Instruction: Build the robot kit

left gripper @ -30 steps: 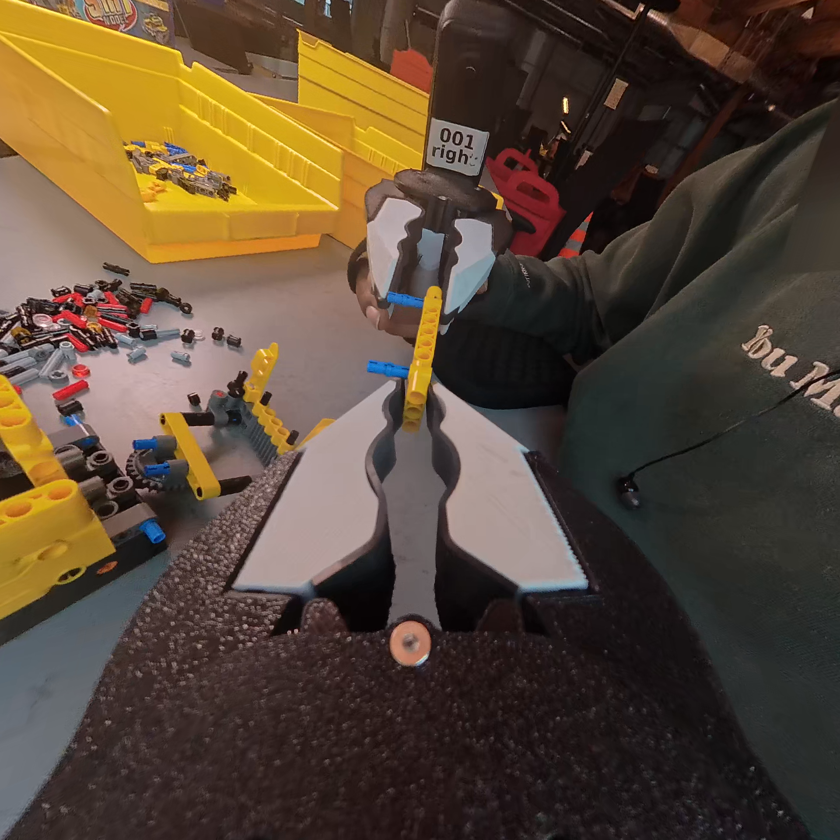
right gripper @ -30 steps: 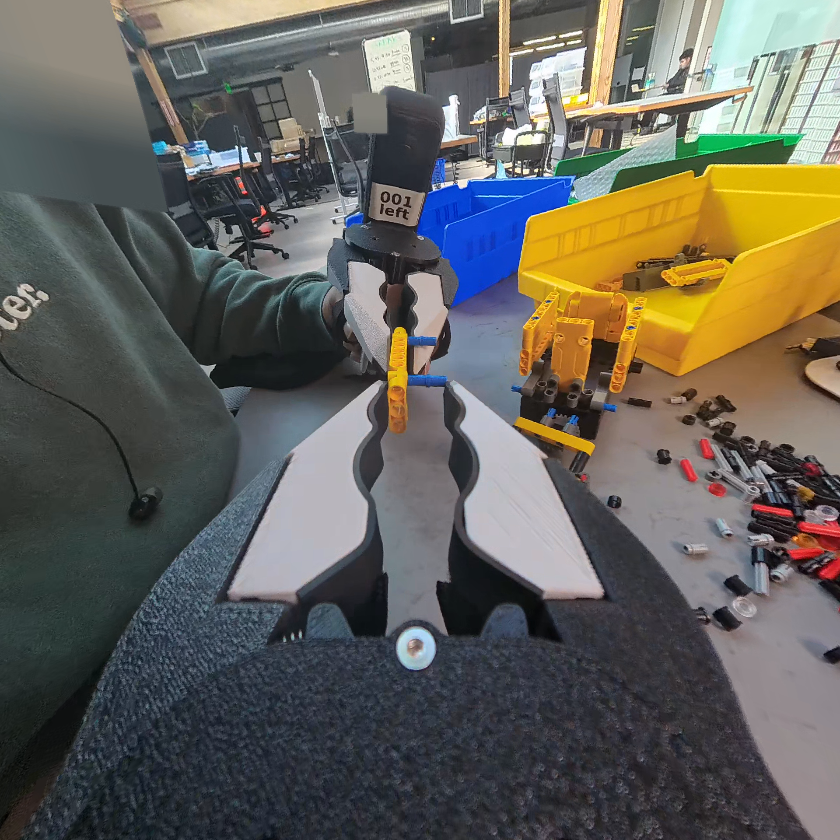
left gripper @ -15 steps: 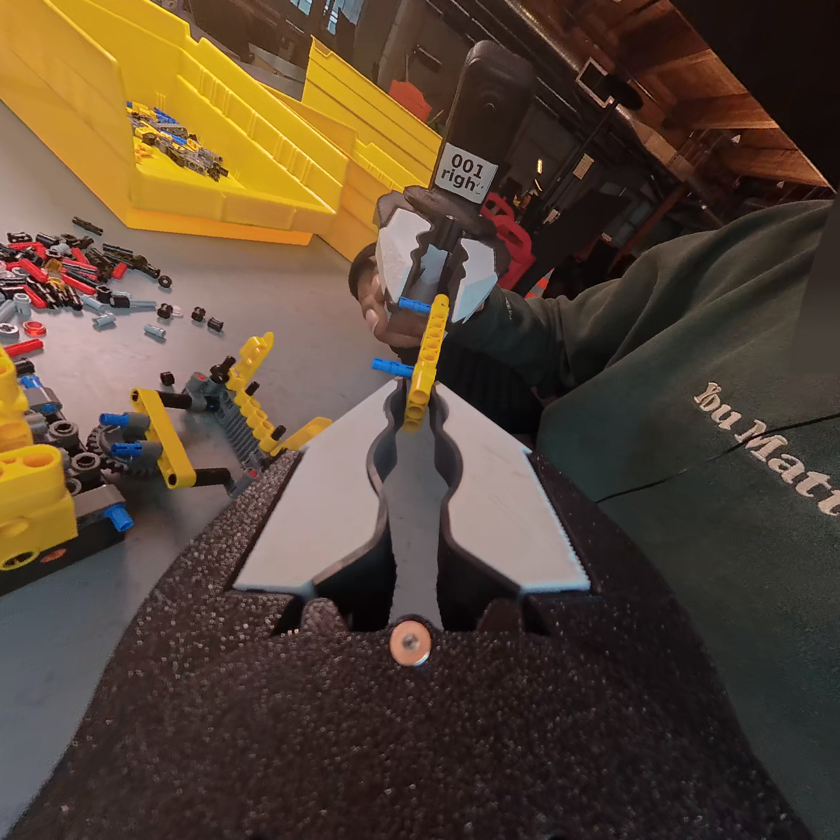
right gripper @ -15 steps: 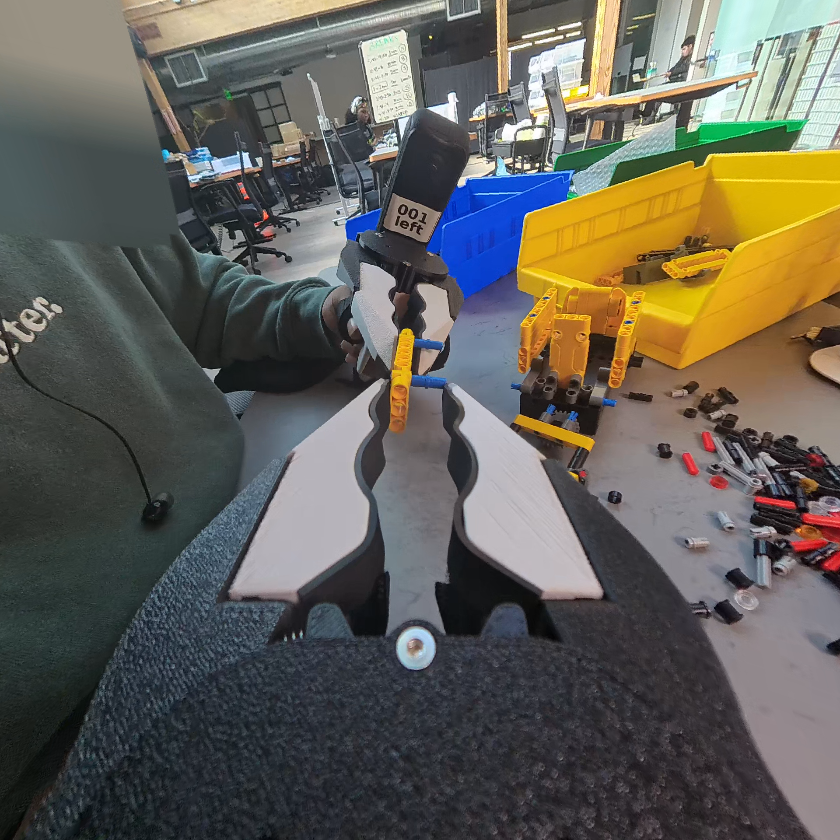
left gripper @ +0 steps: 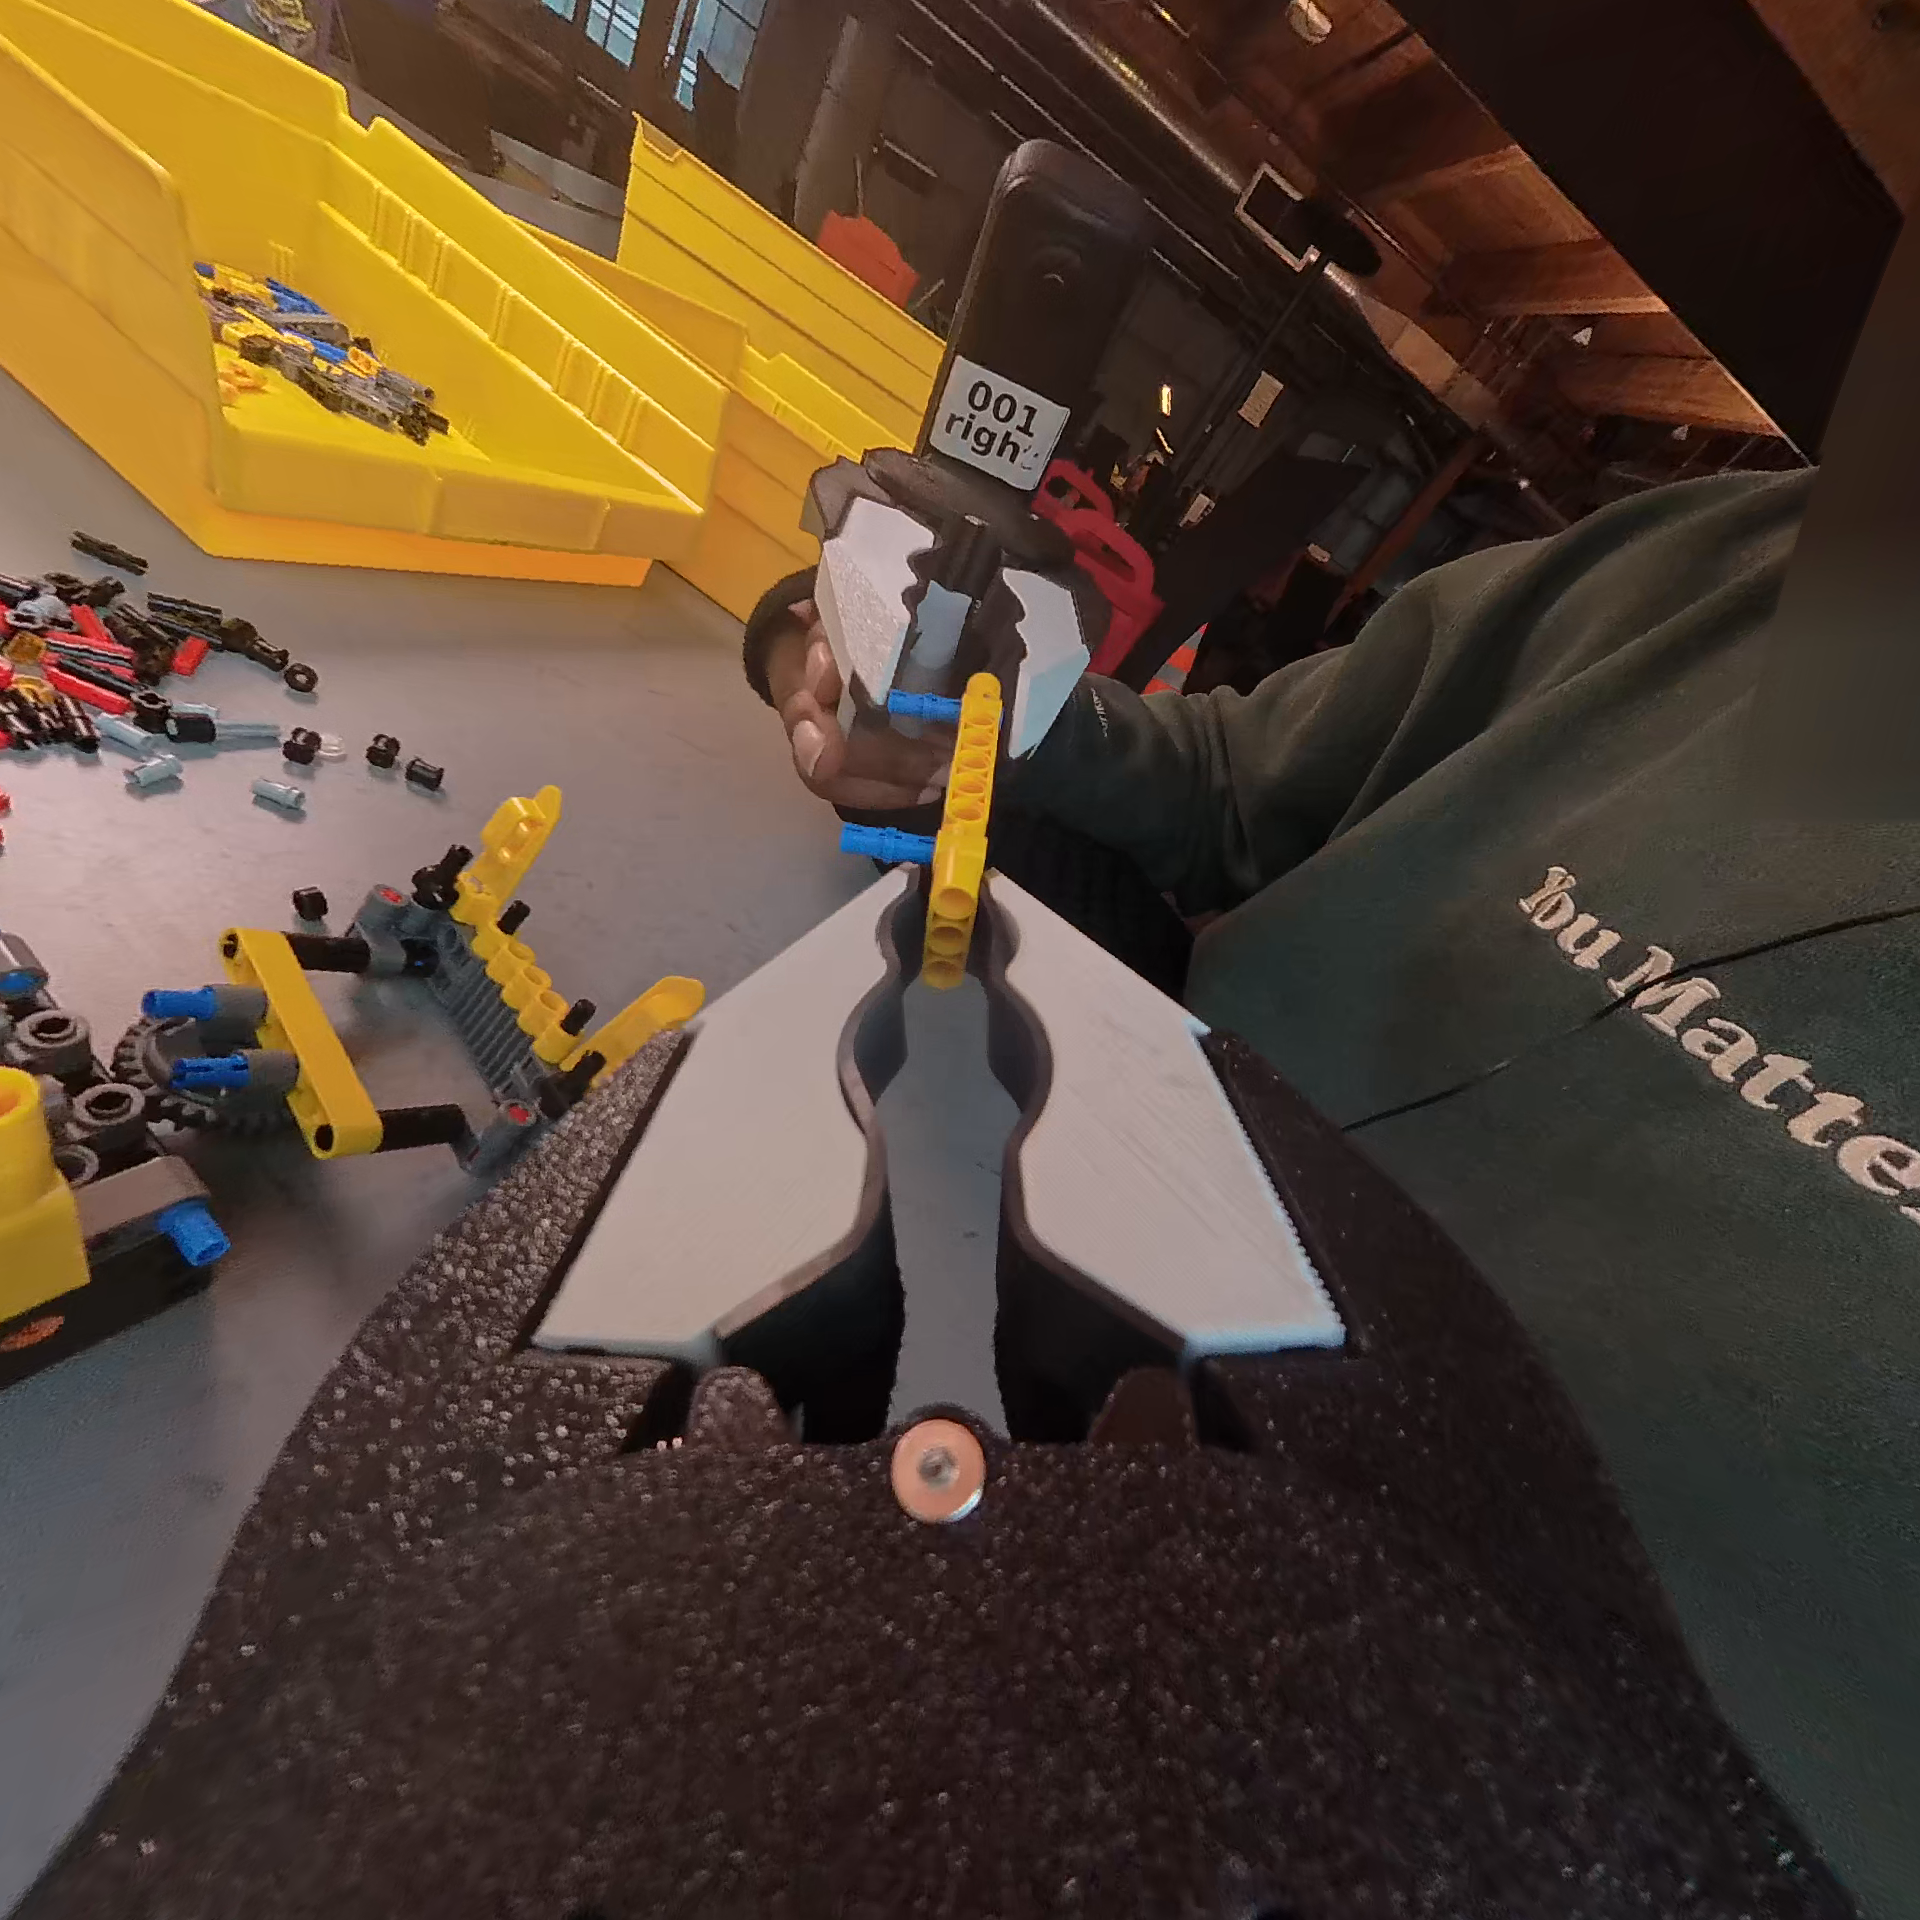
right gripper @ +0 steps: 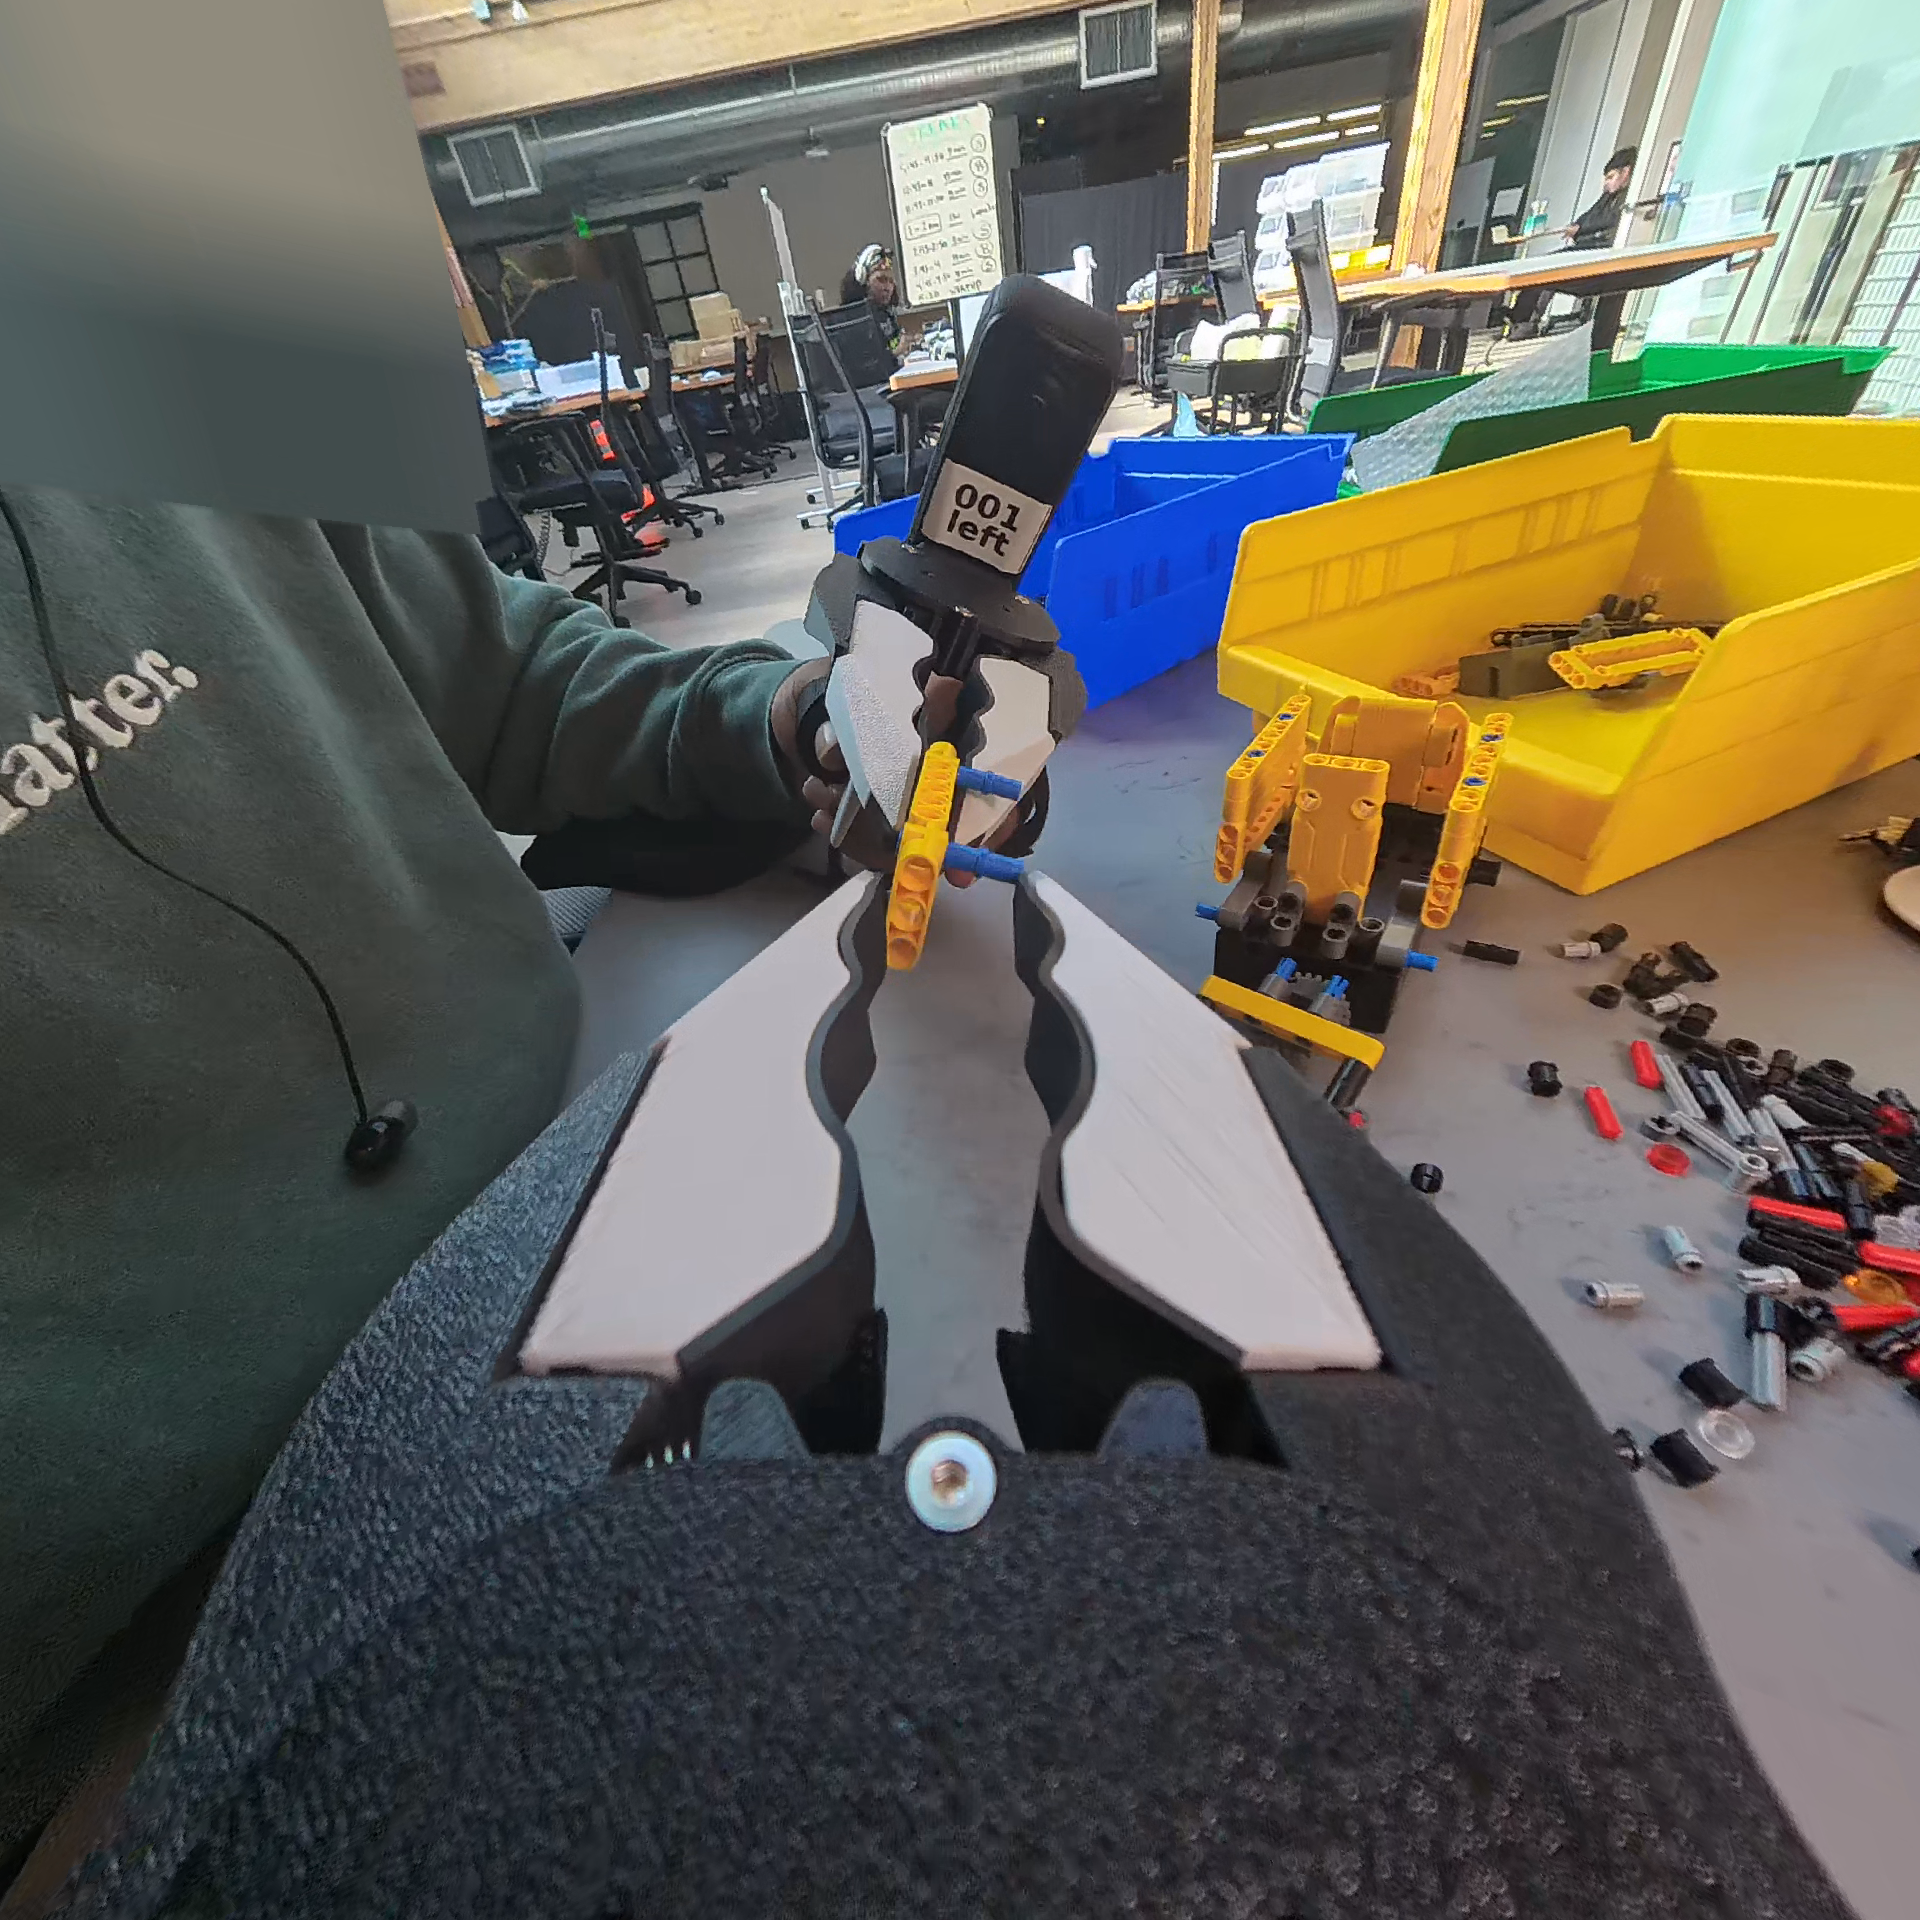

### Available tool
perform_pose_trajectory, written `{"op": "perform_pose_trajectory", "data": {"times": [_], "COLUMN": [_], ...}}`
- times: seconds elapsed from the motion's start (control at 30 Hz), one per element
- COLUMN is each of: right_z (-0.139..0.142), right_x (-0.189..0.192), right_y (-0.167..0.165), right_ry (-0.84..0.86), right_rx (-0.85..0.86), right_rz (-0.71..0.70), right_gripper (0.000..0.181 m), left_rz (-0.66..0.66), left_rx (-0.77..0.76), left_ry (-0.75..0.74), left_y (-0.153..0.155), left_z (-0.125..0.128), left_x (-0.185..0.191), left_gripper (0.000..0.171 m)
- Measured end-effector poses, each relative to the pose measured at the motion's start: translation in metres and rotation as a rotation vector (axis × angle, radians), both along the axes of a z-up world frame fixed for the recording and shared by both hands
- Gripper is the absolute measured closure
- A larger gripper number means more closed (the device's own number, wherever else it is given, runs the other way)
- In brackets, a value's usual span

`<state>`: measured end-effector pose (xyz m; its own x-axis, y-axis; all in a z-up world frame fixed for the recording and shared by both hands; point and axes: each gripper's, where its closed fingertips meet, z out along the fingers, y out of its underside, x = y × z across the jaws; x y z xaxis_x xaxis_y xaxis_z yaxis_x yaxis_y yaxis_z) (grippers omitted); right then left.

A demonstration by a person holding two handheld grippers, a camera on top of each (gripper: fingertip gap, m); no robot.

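Up close, the left gripper [left gripper: 948, 902] is pinching the lower end of a yellow holed beam [left gripper: 964, 831], its fingertips closed narrowly on it. Two blue pins [left gripper: 888, 840] are sticking out of the beam to one side (one low, one near the top). Facing it, the right gripper [right gripper: 940, 896] is standing partly open with the beam's end between its tips; its left fingertip is sitting right against the beam, and the right one is staying clear. Beyond, on the grey worktop [right gripper: 1507, 1226], a yellow and black brick model [right gripper: 1351, 862] is standing beside scattered small parts [right gripper: 1787, 1195]. Farther back, a yellow bin [right gripper: 1621, 665] is holding more pieces, with a blue bin [right gripper: 1164, 540] behind.
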<state>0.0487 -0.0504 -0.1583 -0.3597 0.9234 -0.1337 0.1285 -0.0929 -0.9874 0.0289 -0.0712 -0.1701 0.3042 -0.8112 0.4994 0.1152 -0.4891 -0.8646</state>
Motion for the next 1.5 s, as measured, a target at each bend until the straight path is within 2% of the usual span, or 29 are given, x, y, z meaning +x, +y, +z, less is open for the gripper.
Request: {"op": "perform_pose_trajectory", "data": {"times": [0.27, 0.3, 0.33, 0.37, 0.6, 0.7, 0.73, 0.83, 1.0, 1.5], "right_z": [0.019, 0.021, 0.022, 0.023, 0.022, 0.018, 0.019, 0.019, 0.016, 0.020], "right_x": [-0.001, -0.002, -0.002, -0.002, 0.000, -0.001, -0.001, -0.001, 0.000, -0.003], "right_y": [0.007, 0.011, 0.012, 0.008, -0.002, 0.001, -0.001, -0.012, -0.016, -0.015], "right_ry": [0.015, 0.020, 0.031, 0.030, 0.067, 0.058, 0.061, 0.067, 0.038, 0.090], "right_rx": [-0.097, -0.104, -0.112, -0.122, -0.061, -0.002, -0.006, -0.004, -0.009, 0.087], "right_rz": [-0.048, -0.072, -0.082, -0.059, -0.019, -0.057, -0.044, 0.002, 0.025, -0.036], "right_gripper": [0.161, 0.162, 0.176, 0.176, 0.173, 0.145, 0.143, 0.155, 0.157, 0.166], "left_rz": [0.080, 0.107, 0.128, 0.136, 0.059, 0.033, 0.018, -0.017, -0.034, -0.045], "left_rx": [0.127, 0.147, 0.158, 0.161, 0.159, 0.180, 0.180, 0.175, 0.158, 0.033], "left_ry": [-0.036, -0.037, -0.031, -0.019, -0.014, -0.009, -0.010, 0.011, 0.002, -0.103], "left_y": [0.005, 0.008, 0.010, 0.011, 0.001, -0.005, -0.007, -0.012, -0.013, -0.007], "left_z": [0.017, 0.019, 0.020, 0.019, 0.021, 0.022, 0.022, 0.018, 0.016, 0.018], "left_x": [0.000, 0.000, 0.000, 0.000, 0.003, 0.002, 0.003, 0.008, 0.010, 0.005], "left_gripper": [0.163, 0.156, 0.148, 0.163, 0.165, 0.165, 0.165, 0.165, 0.165, 0.164]}}
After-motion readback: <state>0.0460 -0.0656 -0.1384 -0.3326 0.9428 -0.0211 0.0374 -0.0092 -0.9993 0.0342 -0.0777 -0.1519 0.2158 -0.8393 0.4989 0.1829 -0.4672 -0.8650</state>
